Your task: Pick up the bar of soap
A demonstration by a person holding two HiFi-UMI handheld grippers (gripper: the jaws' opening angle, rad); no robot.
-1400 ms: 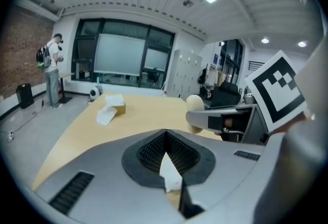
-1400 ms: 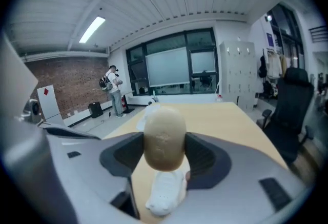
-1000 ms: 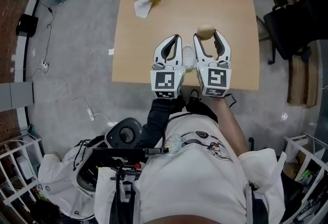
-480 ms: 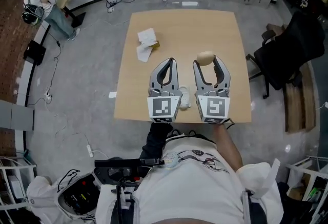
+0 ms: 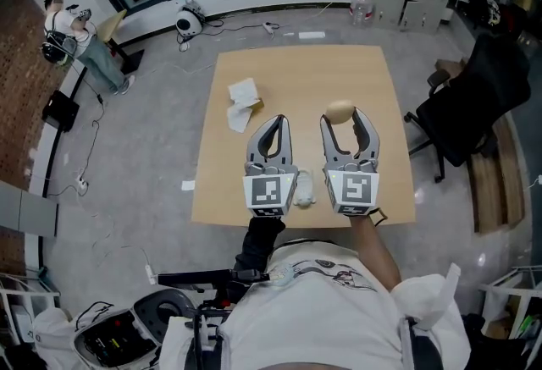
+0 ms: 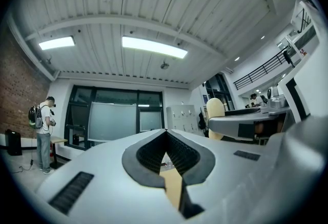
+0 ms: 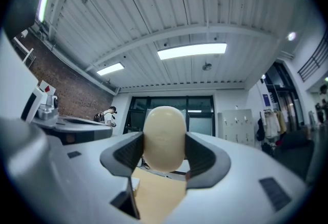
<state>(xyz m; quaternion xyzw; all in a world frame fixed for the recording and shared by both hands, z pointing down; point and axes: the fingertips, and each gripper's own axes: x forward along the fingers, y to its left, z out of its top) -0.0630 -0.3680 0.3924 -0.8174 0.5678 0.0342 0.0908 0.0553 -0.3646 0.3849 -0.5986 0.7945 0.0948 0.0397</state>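
We can read no words or numbers anywhere; the left gripper (image 5: 278,119) and right gripper (image 5: 341,115) carry only square black-and-white code markers.

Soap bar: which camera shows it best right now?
Right gripper view: the soap bar fills the centre, clamped between the right gripper's tongs. Head view shows it small at the tips; left gripper view only a glimpse.

Both the left gripper (image 5: 278,118) and right gripper (image 5: 344,116) are pale grey curved shells with dark ribbed pads (image 6: 149,152) and black-and-white marker cubes (image 5: 268,191), while the person wears a white printed T-shirt (image 5: 326,309) and one dark sleeve (image 5: 258,241).
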